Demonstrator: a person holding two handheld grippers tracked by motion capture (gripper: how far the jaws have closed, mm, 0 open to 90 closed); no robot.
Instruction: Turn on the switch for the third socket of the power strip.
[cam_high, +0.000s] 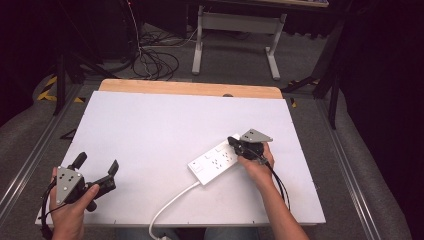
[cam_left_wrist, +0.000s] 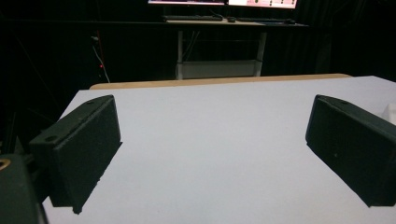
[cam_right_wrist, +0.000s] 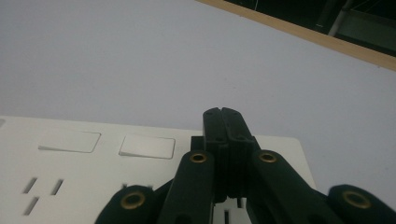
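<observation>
A white power strip (cam_high: 216, 159) lies on the white table (cam_high: 165, 125), right of centre, its white cable (cam_high: 170, 206) running off the near edge. My right gripper (cam_high: 235, 142) is shut, jaws pressed together with nothing between them, tips over the far right end of the strip. In the right gripper view the closed jaws stand above the power strip (cam_right_wrist: 70, 172), right of two rocker switches (cam_right_wrist: 147, 146). At the table's near left corner my left gripper (cam_high: 97, 164) is held open, nothing between its jaws. The left gripper view has both fingers (cam_left_wrist: 79, 149) wide apart over bare table.
A wooden strip (cam_high: 190, 88) edges the table's far side. Beyond it stand a desk frame (cam_high: 235, 35) and loose cables (cam_high: 155, 62) on the floor. Metal rails (cam_high: 30, 155) run along both sides of the table.
</observation>
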